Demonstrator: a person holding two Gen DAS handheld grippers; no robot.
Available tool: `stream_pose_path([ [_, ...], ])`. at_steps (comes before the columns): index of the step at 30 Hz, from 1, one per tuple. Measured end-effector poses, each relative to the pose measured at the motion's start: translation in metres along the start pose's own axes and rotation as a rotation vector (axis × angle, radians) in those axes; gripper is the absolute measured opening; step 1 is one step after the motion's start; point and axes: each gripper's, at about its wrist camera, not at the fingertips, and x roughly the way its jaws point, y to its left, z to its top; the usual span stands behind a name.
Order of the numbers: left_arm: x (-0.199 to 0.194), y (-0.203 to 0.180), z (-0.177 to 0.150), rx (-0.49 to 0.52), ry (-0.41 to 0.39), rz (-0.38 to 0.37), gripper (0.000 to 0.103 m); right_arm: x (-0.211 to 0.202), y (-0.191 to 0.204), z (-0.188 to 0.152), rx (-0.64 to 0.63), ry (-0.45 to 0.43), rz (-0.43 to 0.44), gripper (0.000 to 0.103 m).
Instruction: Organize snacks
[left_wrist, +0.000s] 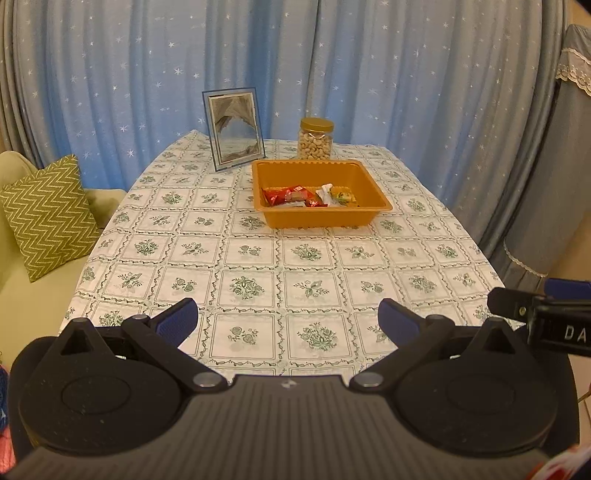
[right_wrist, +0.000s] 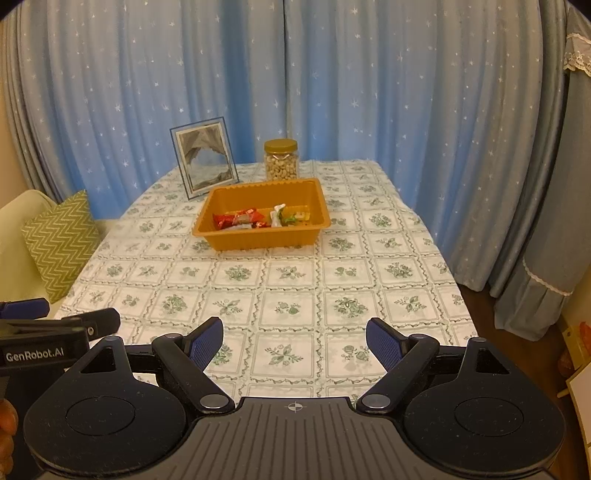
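An orange tray (left_wrist: 317, 216) (right_wrist: 258, 240) sits at the far middle of the table and holds several wrapped snacks, among them red packets (left_wrist: 284, 194) (right_wrist: 232, 218) and a yellow-green one (left_wrist: 341, 195) (right_wrist: 295, 218). A jar of cashews (left_wrist: 316, 139) (right_wrist: 281, 160) with a gold lid stands just behind the tray. My left gripper (left_wrist: 288, 321) is open and empty over the near table edge. My right gripper (right_wrist: 294, 341) is open and empty, also near the front edge, to the right of the left one.
A framed picture (left_wrist: 234, 129) (right_wrist: 205, 158) stands at the back left of the table. The floral tablecloth (left_wrist: 258, 258) (right_wrist: 295, 280) covers the table. A sofa with a green zigzag cushion (left_wrist: 48, 214) (right_wrist: 61, 243) is on the left. Blue curtains hang behind.
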Motion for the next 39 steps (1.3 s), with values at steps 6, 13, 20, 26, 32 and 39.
stream_pose_path([
  [6, 0.0005, 0.0014, -0.0003, -0.002, 0.0, 0.004, 0.103, -0.0013, 0.0008, -0.0009, 0.002, -0.005, 0.002, 0.084],
  [13, 0.0014, 0.0015, -0.0005, -0.001, 0.0, 0.003, 0.103, -0.0005, 0.0011, -0.0008, 0.002, -0.004, 0.004, 0.084],
  [20, 0.0012, 0.0006, -0.0001, 0.0, 0.0, 0.002, 0.103, -0.0001, 0.0015, -0.0011, 0.002, -0.003, 0.004, 0.084],
  [26, 0.002, 0.0, -0.0004, 0.002, 0.002, 0.001, 0.103, 0.0009, 0.0017, -0.0023, 0.007, -0.001, 0.005, 0.084],
  [32, 0.0025, -0.0001, -0.0008, 0.003, 0.002, 0.001, 0.103, 0.0015, 0.0012, -0.0034, 0.008, -0.002, 0.005, 0.084],
  [39, 0.0029, -0.0006, -0.0008, 0.001, 0.002, -0.001, 0.103, 0.0016, 0.0006, -0.0036, 0.01, -0.002, 0.004, 0.084],
])
